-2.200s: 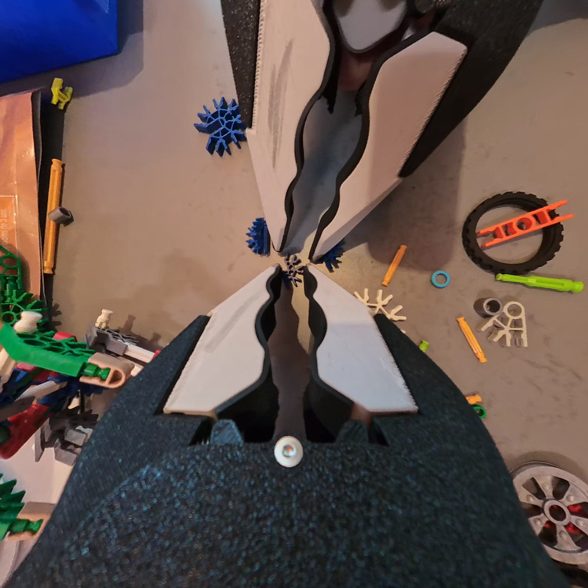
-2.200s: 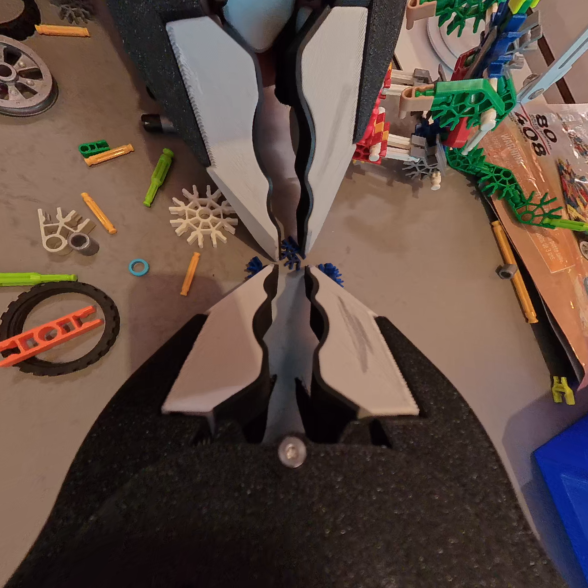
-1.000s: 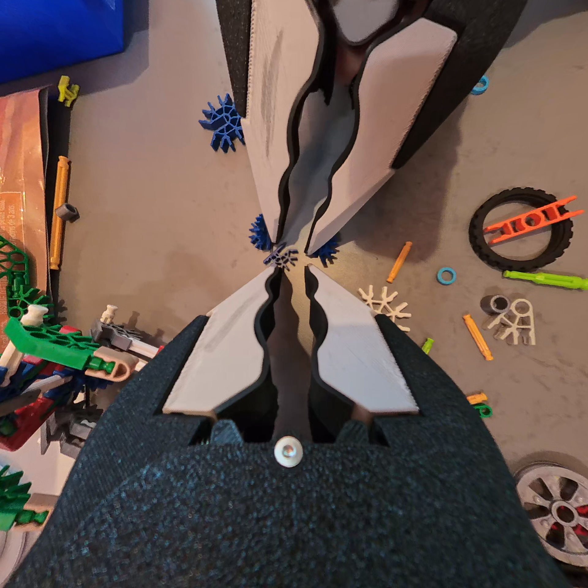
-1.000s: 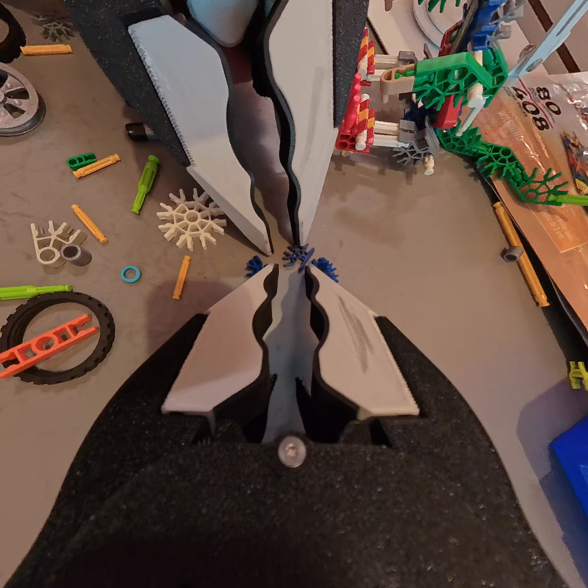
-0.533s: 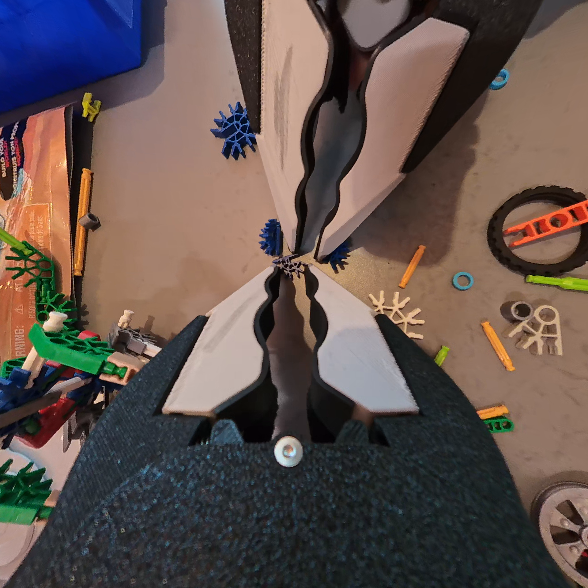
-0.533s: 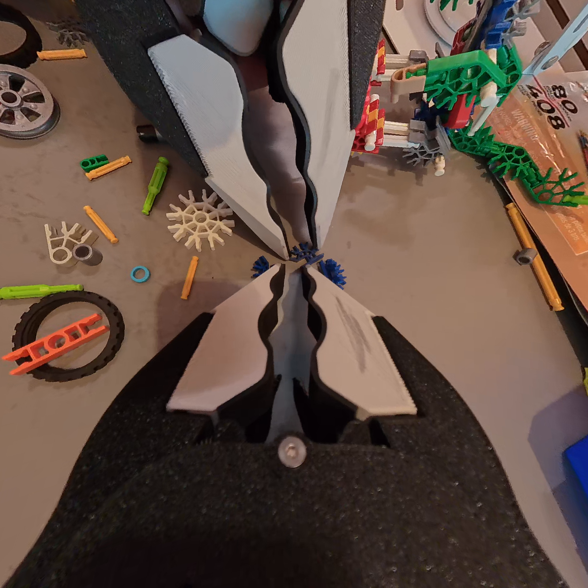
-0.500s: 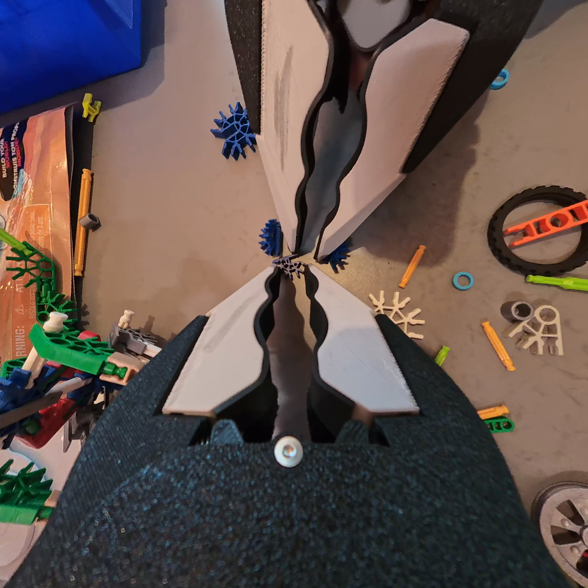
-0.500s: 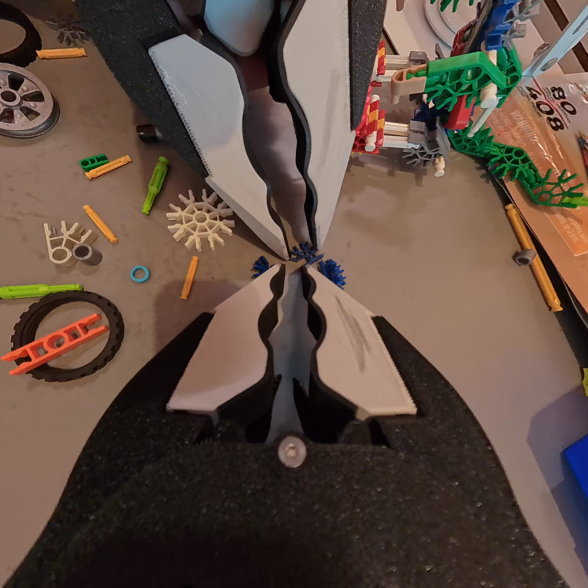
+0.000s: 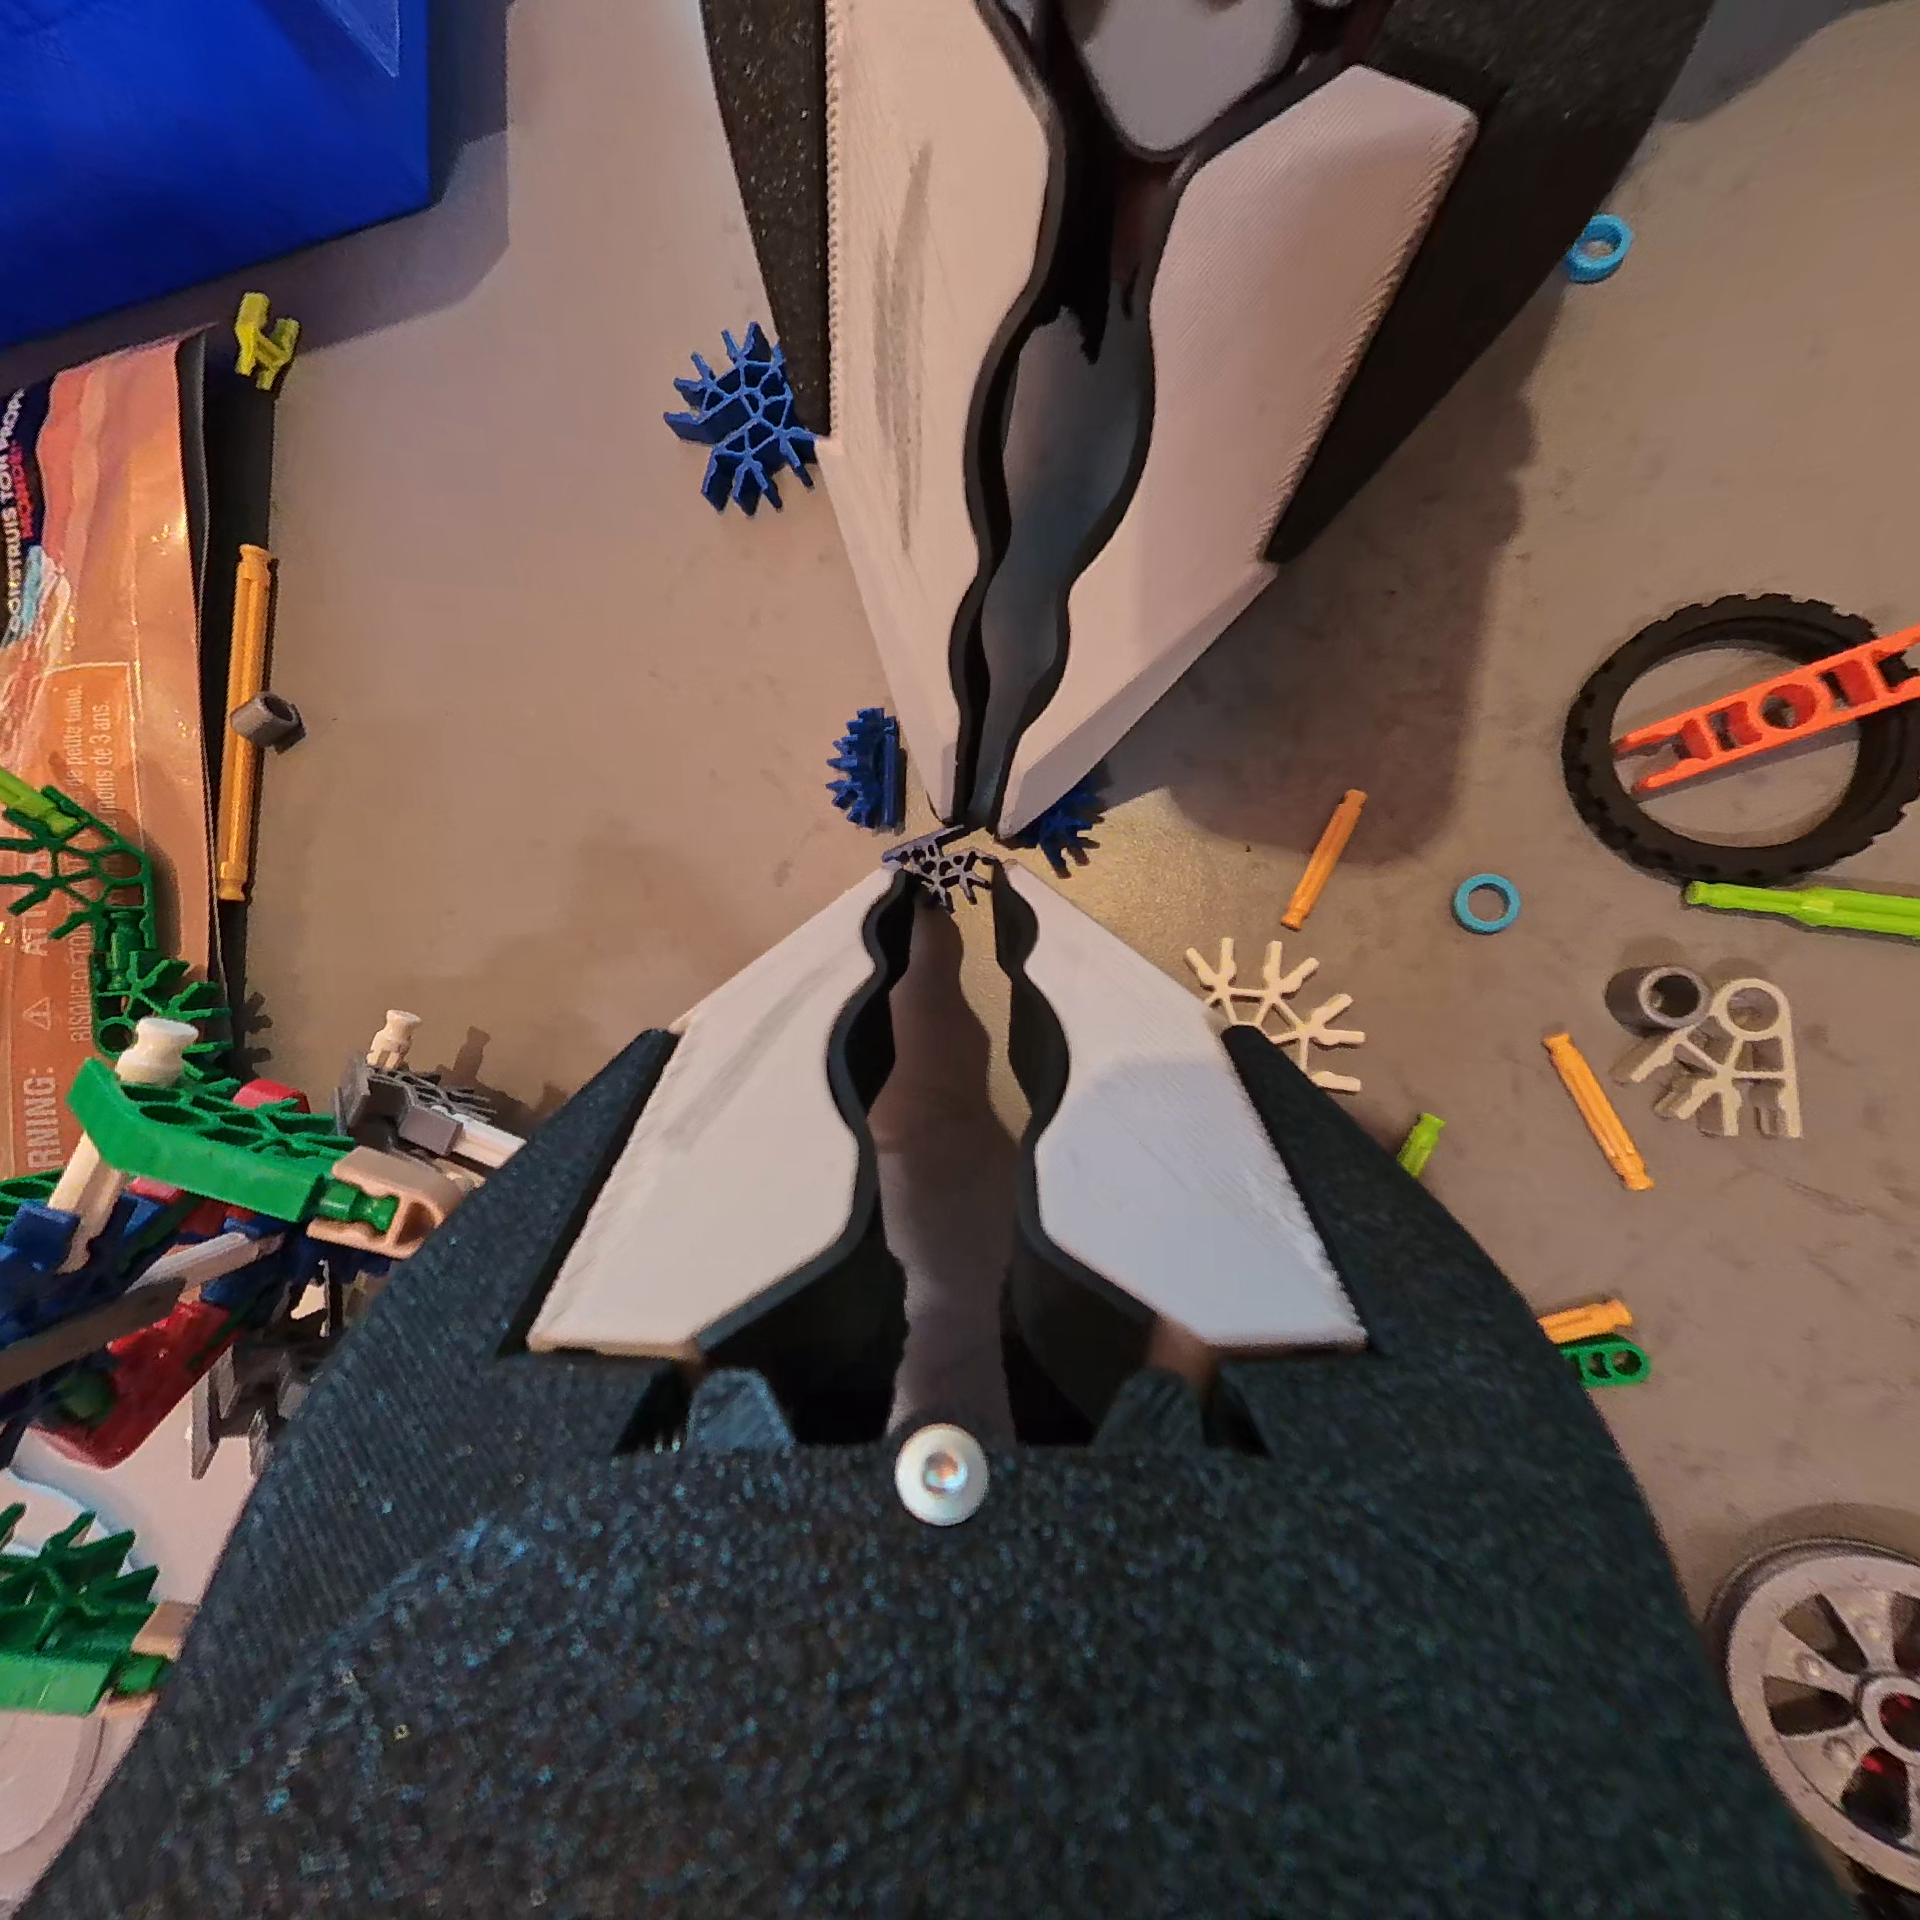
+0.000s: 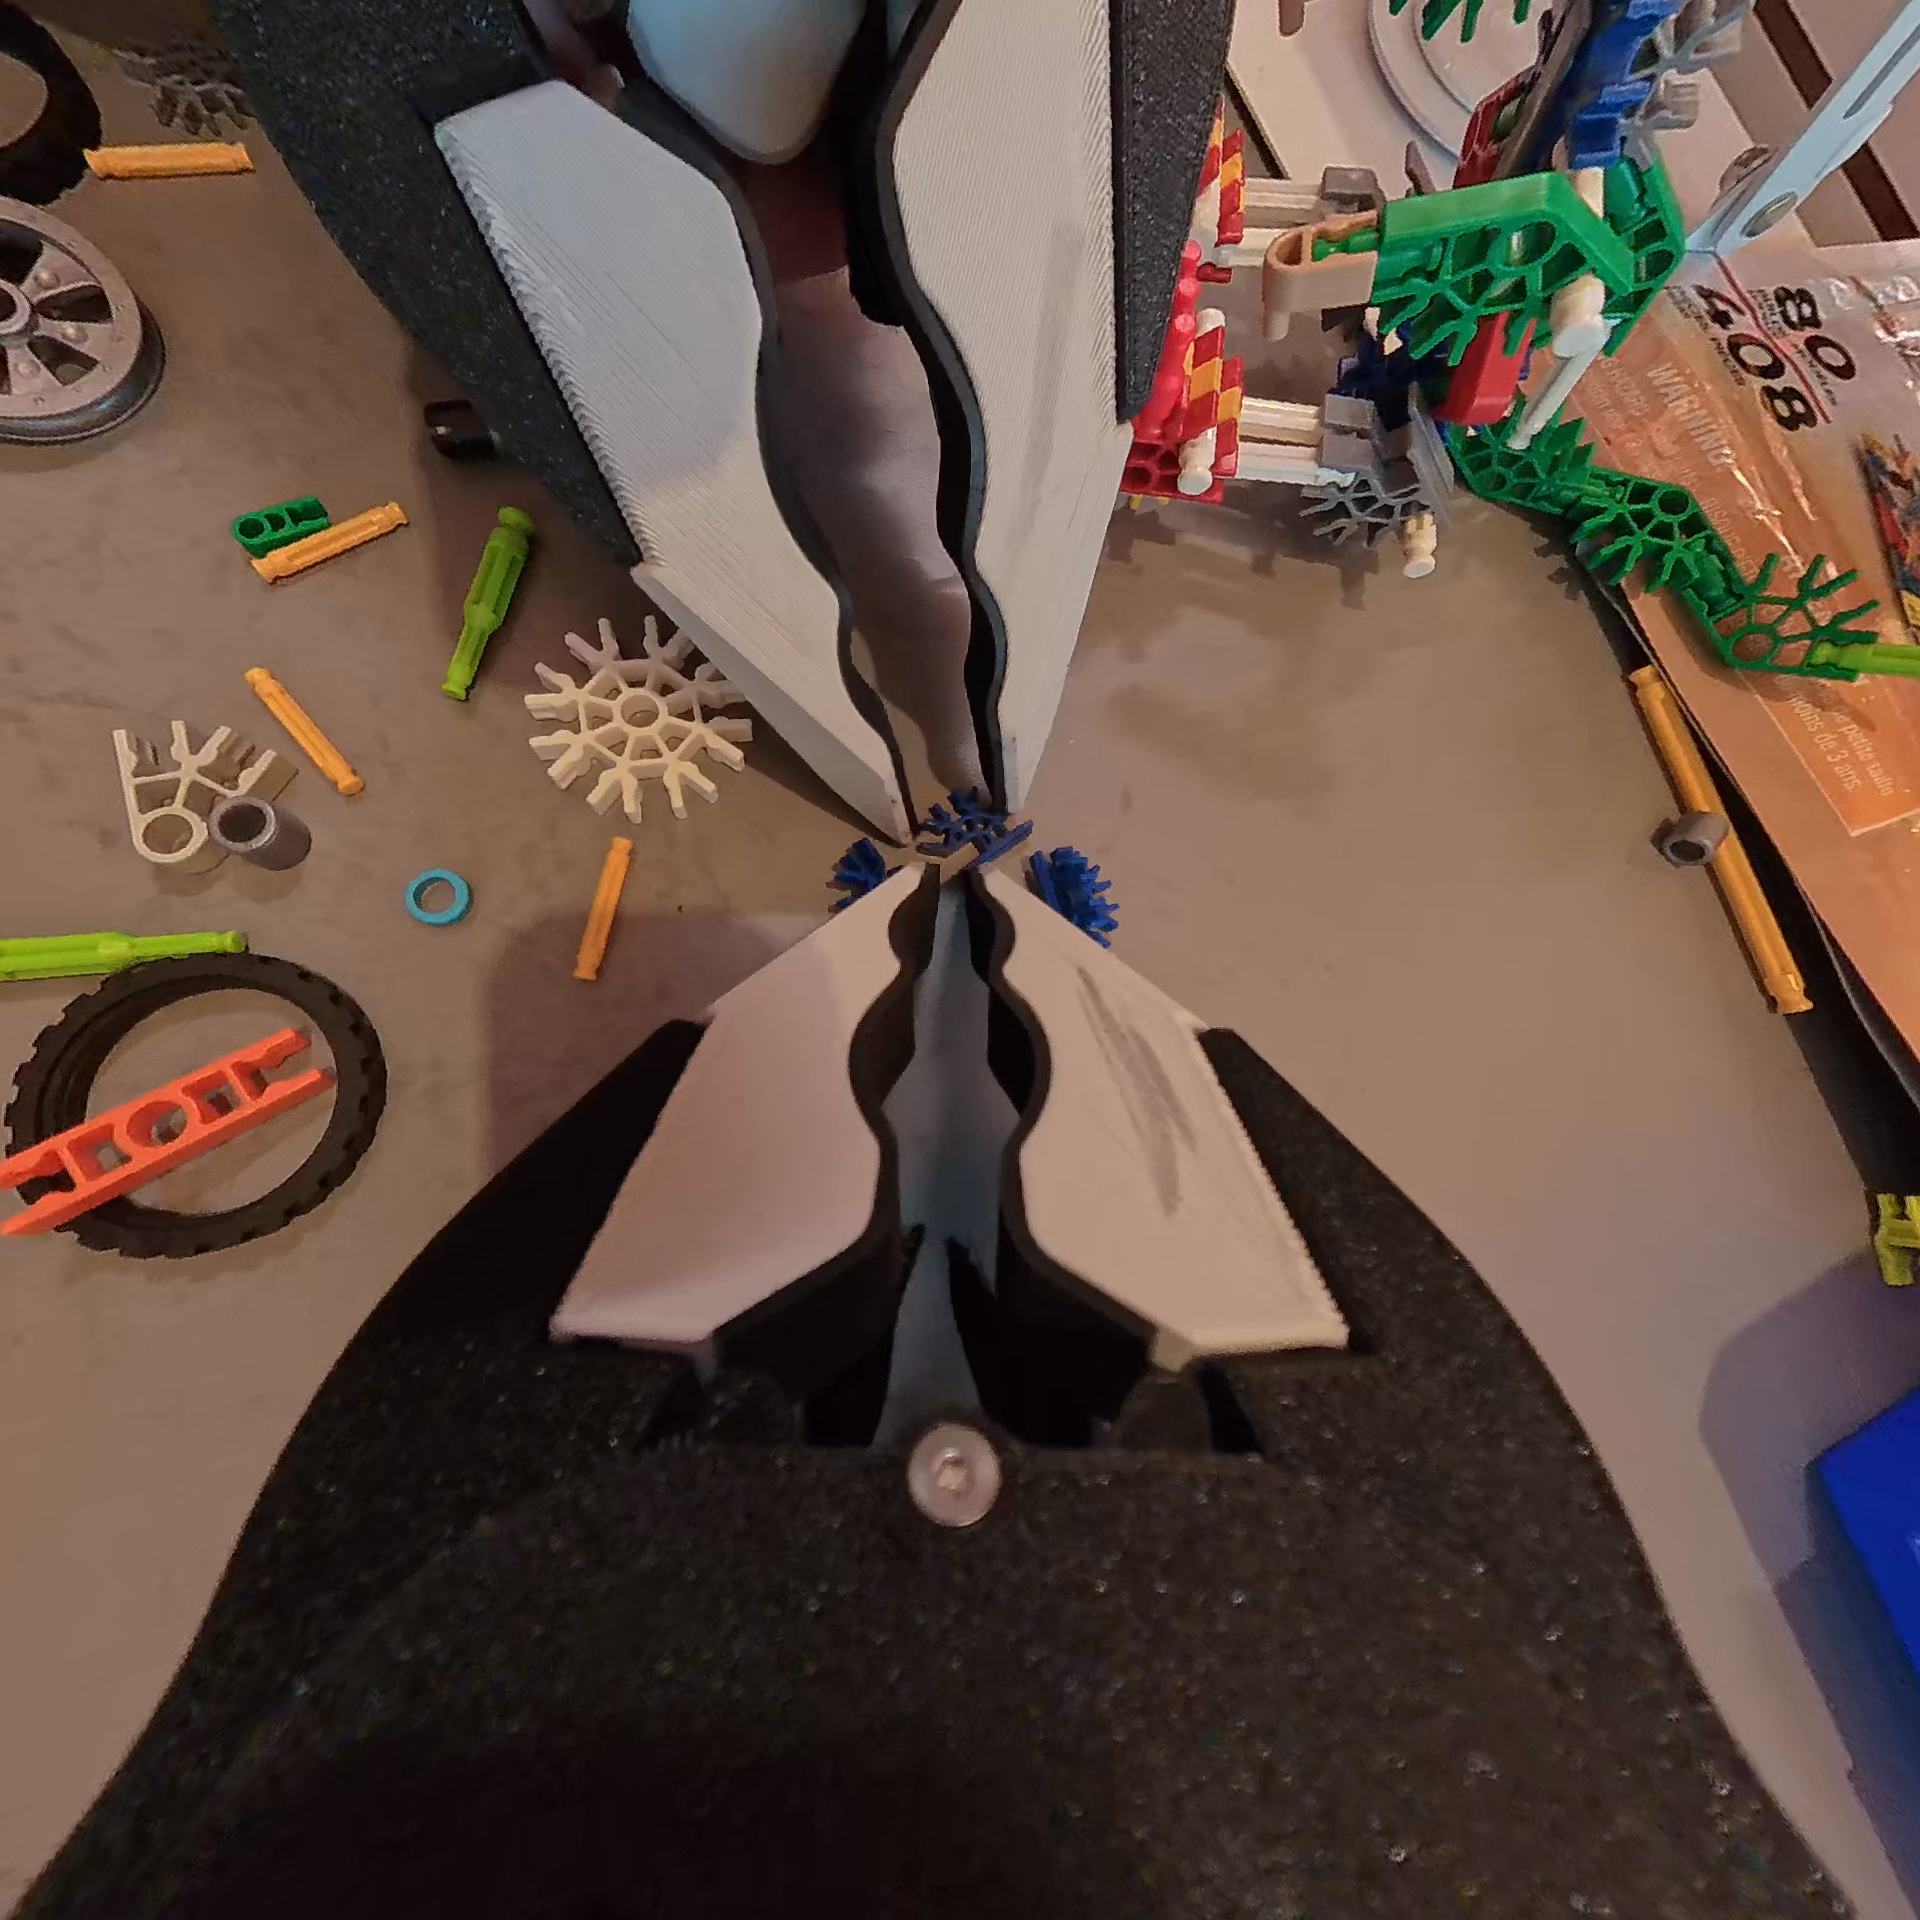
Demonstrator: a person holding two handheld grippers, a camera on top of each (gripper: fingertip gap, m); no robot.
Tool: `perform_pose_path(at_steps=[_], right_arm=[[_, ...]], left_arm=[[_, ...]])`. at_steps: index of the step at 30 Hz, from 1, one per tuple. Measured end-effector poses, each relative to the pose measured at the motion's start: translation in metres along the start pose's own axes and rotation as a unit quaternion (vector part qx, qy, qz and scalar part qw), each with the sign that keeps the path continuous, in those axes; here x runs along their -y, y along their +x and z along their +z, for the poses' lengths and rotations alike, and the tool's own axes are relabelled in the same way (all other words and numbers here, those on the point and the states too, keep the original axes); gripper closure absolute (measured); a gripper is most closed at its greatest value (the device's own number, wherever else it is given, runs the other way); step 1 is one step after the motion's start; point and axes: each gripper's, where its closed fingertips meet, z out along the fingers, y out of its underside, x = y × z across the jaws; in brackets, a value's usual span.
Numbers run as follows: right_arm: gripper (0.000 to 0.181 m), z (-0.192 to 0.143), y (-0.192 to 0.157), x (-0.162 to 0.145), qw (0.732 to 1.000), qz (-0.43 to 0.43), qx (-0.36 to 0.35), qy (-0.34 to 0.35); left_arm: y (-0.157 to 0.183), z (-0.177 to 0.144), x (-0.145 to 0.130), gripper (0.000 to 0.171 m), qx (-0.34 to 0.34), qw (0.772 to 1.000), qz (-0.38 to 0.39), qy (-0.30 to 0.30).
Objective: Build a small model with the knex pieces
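Tips meeting tip to tip above grey table (image 9: 540,644) — left hand-held gripper (image 9: 948,875) pinching dark snowflake connector (image 9: 940,862), right hand-held gripper (image 10: 951,871) pinching blue snowflake connector (image 10: 971,826) — white connector (image 10: 636,717) just beside.

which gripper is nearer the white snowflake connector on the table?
Left. The white snowflake connector lies right beside the left gripper, partly tucked under its finger. The right gripper reaches in from the opposite side, its body farther off; both tips meet at the blue connector.

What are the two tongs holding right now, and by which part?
Left tongs pinch a flat blue plastic snowflake connector by its near edge; right tongs grip a second blue snowflake connector.
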Motion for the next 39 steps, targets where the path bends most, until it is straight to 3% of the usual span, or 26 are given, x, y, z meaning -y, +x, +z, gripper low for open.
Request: perform_pose_path(at_steps=[39], right_arm=[[0.173,-0.0001,0.0022,-0.0002,1.0,0.001,-0.007,-0.001]], left_arm=[[0.0016,0.0027,0.0041,0.161,0.012,1.0,0.013,-0.002]])
